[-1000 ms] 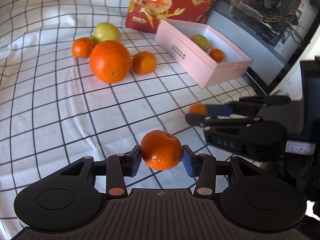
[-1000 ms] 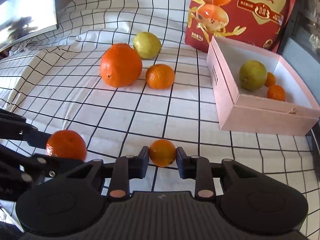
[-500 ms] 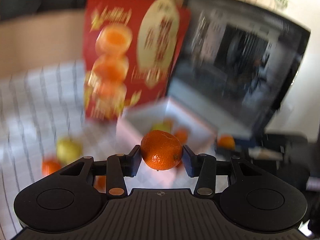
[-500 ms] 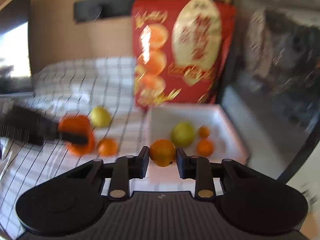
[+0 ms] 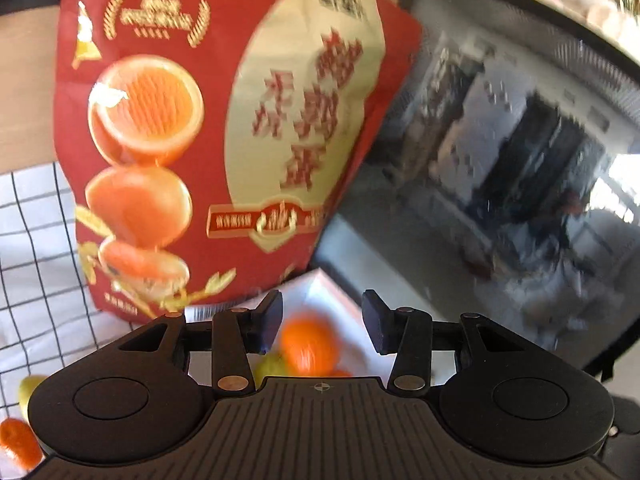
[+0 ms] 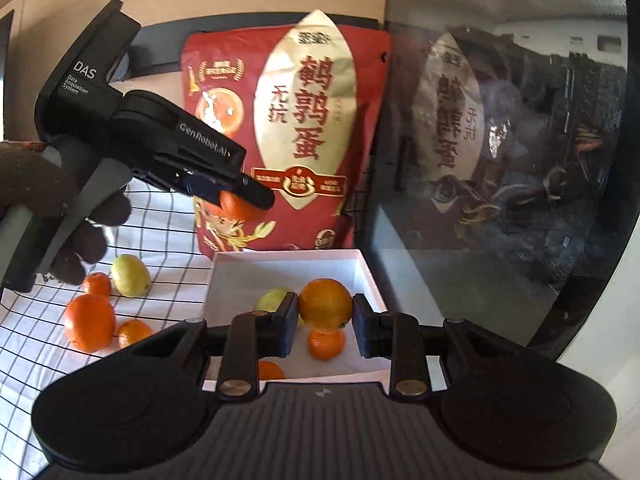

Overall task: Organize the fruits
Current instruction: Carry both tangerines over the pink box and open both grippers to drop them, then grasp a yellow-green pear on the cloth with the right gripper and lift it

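My left gripper [image 5: 322,320] hangs over the far corner of the pink box [image 5: 316,292], right in front of the red bag. Its pads stand apart. The mandarin [image 5: 308,346] shows blurred below and between them, touching neither pad. My right gripper [image 6: 325,308] is shut on a small orange [image 6: 325,305] above the open pink box [image 6: 288,258]. In the box lie a green fruit [image 6: 272,300] and two small oranges [image 6: 326,344]. A gloved hand [image 6: 40,188] carries the left gripper [image 6: 256,196] at the upper left.
A tall red snack bag [image 6: 288,140] stands behind the box. A dark glass-fronted case [image 6: 500,160] walls off the right side. On the checked cloth to the left lie a big orange [image 6: 90,322], two small oranges [image 6: 134,332] and a green fruit [image 6: 130,275].
Both grippers have risen and moved from the cloth to the box by the red bag. The left's mandarin has left its pads and sits lower. The right still grips its orange.
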Demonstrator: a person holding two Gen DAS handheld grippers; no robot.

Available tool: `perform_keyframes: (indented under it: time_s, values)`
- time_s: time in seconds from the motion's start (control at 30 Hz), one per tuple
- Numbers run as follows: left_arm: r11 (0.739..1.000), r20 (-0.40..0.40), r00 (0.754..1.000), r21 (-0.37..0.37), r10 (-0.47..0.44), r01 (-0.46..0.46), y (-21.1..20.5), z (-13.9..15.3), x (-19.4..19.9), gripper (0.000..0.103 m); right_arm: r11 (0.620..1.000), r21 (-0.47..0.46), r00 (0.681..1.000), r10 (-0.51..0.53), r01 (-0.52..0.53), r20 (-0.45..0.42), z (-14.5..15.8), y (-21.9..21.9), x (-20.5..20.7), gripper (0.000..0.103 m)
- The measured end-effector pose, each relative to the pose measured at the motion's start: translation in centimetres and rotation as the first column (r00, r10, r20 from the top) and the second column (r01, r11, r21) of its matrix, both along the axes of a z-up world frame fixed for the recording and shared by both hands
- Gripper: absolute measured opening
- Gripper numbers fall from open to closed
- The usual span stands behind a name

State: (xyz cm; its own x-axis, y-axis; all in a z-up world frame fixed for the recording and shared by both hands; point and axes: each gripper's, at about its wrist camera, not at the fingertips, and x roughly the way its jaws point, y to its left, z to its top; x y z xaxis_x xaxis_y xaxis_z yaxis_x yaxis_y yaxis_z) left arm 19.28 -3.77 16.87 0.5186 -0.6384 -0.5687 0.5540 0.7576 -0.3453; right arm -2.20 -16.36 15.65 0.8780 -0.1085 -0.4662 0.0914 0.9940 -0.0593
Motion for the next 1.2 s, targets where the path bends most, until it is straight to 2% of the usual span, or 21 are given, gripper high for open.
perform_keyframes:
  time_s: [0.1,0.23,0.4,0.53,0.6,0.7,0.77,0.87,0.97,1.03,1.1,1.2]
  values:
    - [0.998,0.033,0.999,-0.045,0.041,-0.039,1.8,0.5,-0.4,0.048,1.000,0.003,1.000,-0.003,0.003,-0.011,-0.3,-1.1,0.6,0.028]
    - [0.994,0.059,0.993,-0.005,0.105,-0.105,4.7,-0.3,-2.1,0.048,0.999,0.034,1.000,0.007,-0.006,-0.020,-0.3,-2.3,2.0,0.028]
    - [0.978,0.015,0.978,0.021,0.209,-0.209,9.3,-3.5,-5.9,0.048,0.999,0.038,0.998,0.035,-0.033,-0.052,-0.8,-2.6,5.7,0.028]
    - [0.947,-0.052,0.946,0.032,0.321,-0.320,13.9,-5.9,-9.3,0.048,0.998,0.040,0.990,0.058,-0.054,-0.127,-2.7,-2.3,8.6,0.029]
    - [0.929,-0.065,0.927,0.071,0.368,-0.364,16.3,-7.0,-10.8,0.048,0.997,0.040,0.987,0.068,-0.063,-0.146,-3.5,-1.6,9.5,0.043]
    - [0.889,-0.093,0.890,0.165,0.446,-0.428,19.6,-8.9,-12.7,0.048,0.991,0.065,0.980,0.129,-0.120,-0.154,-4.0,0.1,10.4,0.054]
    - [0.866,-0.123,0.865,0.195,0.487,-0.460,21.6,-9.9,-13.8,0.048,0.975,0.102,0.965,0.210,-0.195,-0.160,-4.3,2.2,11.3,0.055]
    - [0.846,-0.157,0.835,0.179,0.528,-0.502,24.3,-10.7,-15.5,0.048,0.944,0.125,0.931,0.323,-0.305,-0.172,-4.5,6.1,13.3,0.058]
    - [0.829,-0.166,0.814,0.171,0.557,-0.532,26.0,-10.9,-16.9,0.048,0.893,0.141,0.873,0.449,-0.428,-0.190,-4.6,10.7,16.3,0.070]
    - [0.825,-0.172,0.808,0.159,0.563,-0.542,26.7,-11.0,-17.6,0.048,0.853,0.144,0.828,0.521,-0.501,-0.207,-5.2,13.4,18.5,0.070]
    - [0.824,-0.176,0.805,0.145,0.566,-0.547,27.4,-10.9,-18.4,0.048,0.835,0.114,0.799,0.550,-0.539,-0.245,-5.8,16.8,20.7,0.070]
    - [0.817,-0.179,0.797,0.128,0.576,-0.562,28.4,-10.8,-19.6,0.048,0.843,0.036,0.796,0.520,-0.537,-0.309,-7.3,20.3,24.0,0.070]
